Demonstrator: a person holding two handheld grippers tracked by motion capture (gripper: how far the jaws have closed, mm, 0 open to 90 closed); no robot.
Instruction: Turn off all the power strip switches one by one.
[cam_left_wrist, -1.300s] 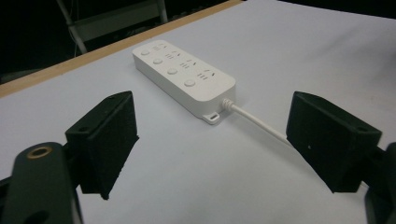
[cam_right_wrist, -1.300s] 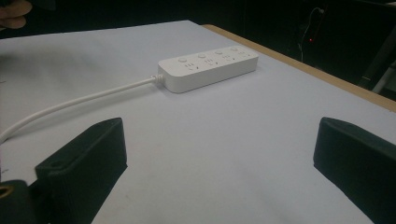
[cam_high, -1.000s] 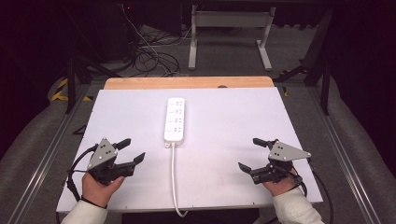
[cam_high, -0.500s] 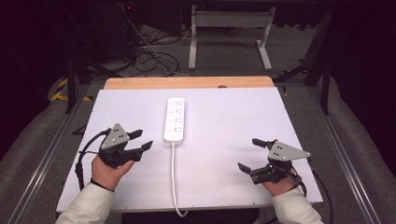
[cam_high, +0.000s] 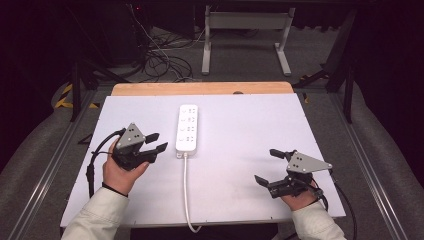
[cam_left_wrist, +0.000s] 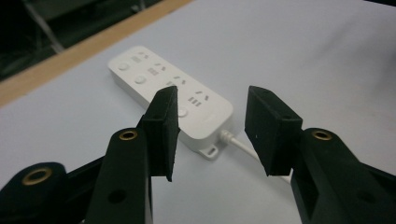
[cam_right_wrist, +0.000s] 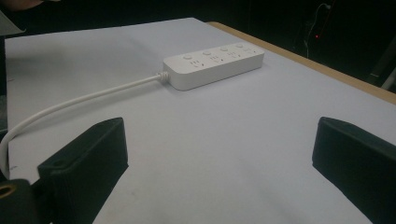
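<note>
We see a white plastic power strip (cam_high: 187, 128) (smooth, rounded corners) lying mid-table (cam_high: 240, 120), cord trailing. The left gripper (cam_high: 154, 142) sits just beside it, its jaws just closing, nothing between; the left gripper view reveals socket slots. The right gripper (cam_high: 267, 167) gapes wide, well apart.

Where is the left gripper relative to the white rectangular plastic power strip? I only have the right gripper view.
Observer: In the high view the left gripper sits just left of the white plastic power strip, beside its cable end and not touching it.
Operator: Are its jaws holding anything?
Observer: No. They have just been closing and stand partly apart, with nothing between them.
Operator: Where does the cord end up?
Observer: The white cable runs straight back toward the person and drops over the near edge of the white table.
</note>
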